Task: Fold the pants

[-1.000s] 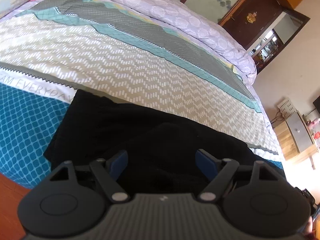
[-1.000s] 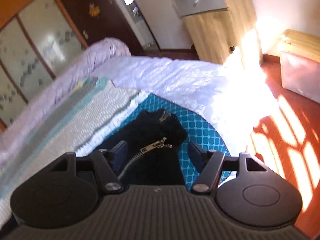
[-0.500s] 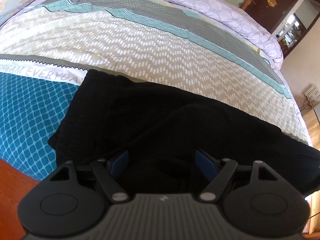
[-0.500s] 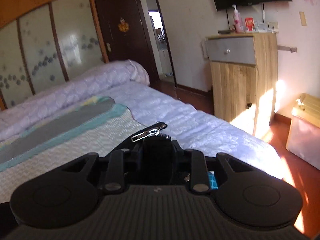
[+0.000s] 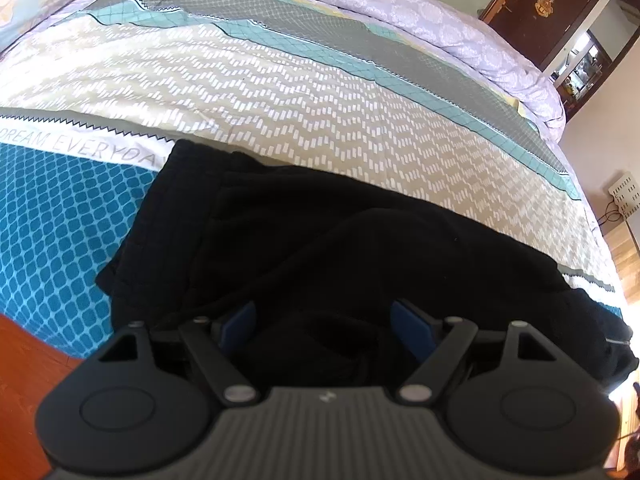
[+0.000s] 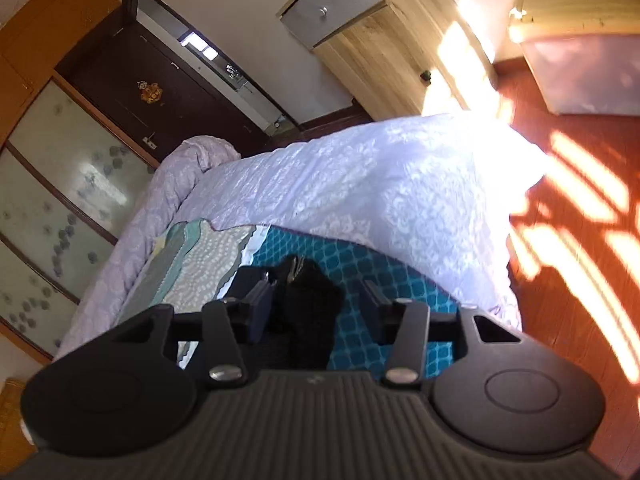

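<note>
Right hand-held gripper (image 6: 316, 308) newly rolled, tilted over pants (image 6: 312, 304).

A bed (image 5: 280, 92) with a patterned cover fills the left wrist view; a dark wooden door (image 5: 548, 8) stands upper right. In the right wrist view, a wooden cabinet (image 6: 384, 44) stands at the top, and sunlight stripes the red floor (image 6: 580, 216) at right.

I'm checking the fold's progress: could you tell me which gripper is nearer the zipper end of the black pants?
Right. The right gripper, jaws opening, has the zipper end between them; the left gripper hovers open over the pants' middle.
</note>
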Motion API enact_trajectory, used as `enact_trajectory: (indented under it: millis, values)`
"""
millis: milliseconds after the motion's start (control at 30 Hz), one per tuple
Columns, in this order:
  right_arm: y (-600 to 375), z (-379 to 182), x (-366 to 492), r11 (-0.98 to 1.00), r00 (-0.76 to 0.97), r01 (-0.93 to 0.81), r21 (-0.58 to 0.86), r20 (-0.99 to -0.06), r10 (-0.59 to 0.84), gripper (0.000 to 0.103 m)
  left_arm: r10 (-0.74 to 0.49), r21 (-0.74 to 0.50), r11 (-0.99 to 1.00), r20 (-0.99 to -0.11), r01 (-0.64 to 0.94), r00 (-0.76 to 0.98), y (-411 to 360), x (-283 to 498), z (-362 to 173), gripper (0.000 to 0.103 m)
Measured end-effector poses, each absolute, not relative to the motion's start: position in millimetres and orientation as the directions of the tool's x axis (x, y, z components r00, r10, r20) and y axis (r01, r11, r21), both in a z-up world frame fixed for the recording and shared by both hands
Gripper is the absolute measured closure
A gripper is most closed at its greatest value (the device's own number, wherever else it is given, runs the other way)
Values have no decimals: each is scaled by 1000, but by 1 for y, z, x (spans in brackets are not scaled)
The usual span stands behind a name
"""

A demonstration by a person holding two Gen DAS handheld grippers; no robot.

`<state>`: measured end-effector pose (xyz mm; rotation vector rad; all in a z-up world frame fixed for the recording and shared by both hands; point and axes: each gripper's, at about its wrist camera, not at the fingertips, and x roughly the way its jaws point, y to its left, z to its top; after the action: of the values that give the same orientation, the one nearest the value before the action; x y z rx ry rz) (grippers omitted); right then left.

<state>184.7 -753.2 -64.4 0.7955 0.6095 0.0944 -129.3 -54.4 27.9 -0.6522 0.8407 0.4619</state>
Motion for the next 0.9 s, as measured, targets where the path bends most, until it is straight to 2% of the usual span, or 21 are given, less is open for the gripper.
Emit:
enact_trajectory:
  millis: [167, 233, 267, 367, 400, 433, 467, 500, 633, 700, 733, 800, 900]
  values:
    - [-740, -66, 185, 678, 819, 148, 720, -473, 325, 50, 124, -355, 717, -782, -600, 611, -59, -129, 32, 26]
    - [-736, -65, 193, 668, 821, 150, 729, -469, 327, 39, 128, -355, 721, -776, -595, 618, -60, -133, 36, 26]
    - [-735, -66, 196, 668, 820, 157, 727, -473, 323, 37, 130, -357, 721, -773, -594, 621, -60, -134, 38, 26]
    - [-732, -70, 202, 647, 811, 152, 747, -469, 350, 37, 138, -356, 715, -772, -601, 621, -58, -139, 42, 26]
    - [-730, -68, 202, 652, 807, 143, 745, -468, 359, 41, 140, -357, 712, -771, -604, 621, -58, -139, 43, 26]
    - [-728, -66, 203, 663, 805, 135, 736, -472, 360, 60, 141, -360, 710, -770, -606, 622, -57, -140, 44, 26]
    - [-725, -64, 203, 680, 805, 136, 721, -480, 348, 73, 141, -362, 707, -769, -607, 623, -57, -140, 44, 26]
    - [-723, -62, 202, 702, 803, 141, 698, -496, 331, 79, 140, -364, 706, -769, -607, 624, -57, -140, 44, 26]
    - [-721, -52, 194, 707, 815, 86, 702, -458, 356, 80, 131, -369, 715, -764, -594, 631, -59, -136, 45, 26]
    - [-721, -48, 192, 697, 820, 59, 715, -432, 374, 70, 124, -370, 717, -766, -591, 631, -61, -135, 44, 26]
    - [-723, -49, 192, 683, 821, 60, 728, -425, 381, 49, 121, -371, 718, -767, -590, 630, -61, -135, 43, 26]
    - [-727, -55, 193, 629, 822, 72, 774, -403, 402, 25, 119, -372, 716, -769, -590, 628, -62, -135, 41, 26]
    - [-726, -61, 193, 590, 820, 74, 804, -386, 424, 23, 117, -384, 707, -765, -594, 633, -61, -137, 41, 26]
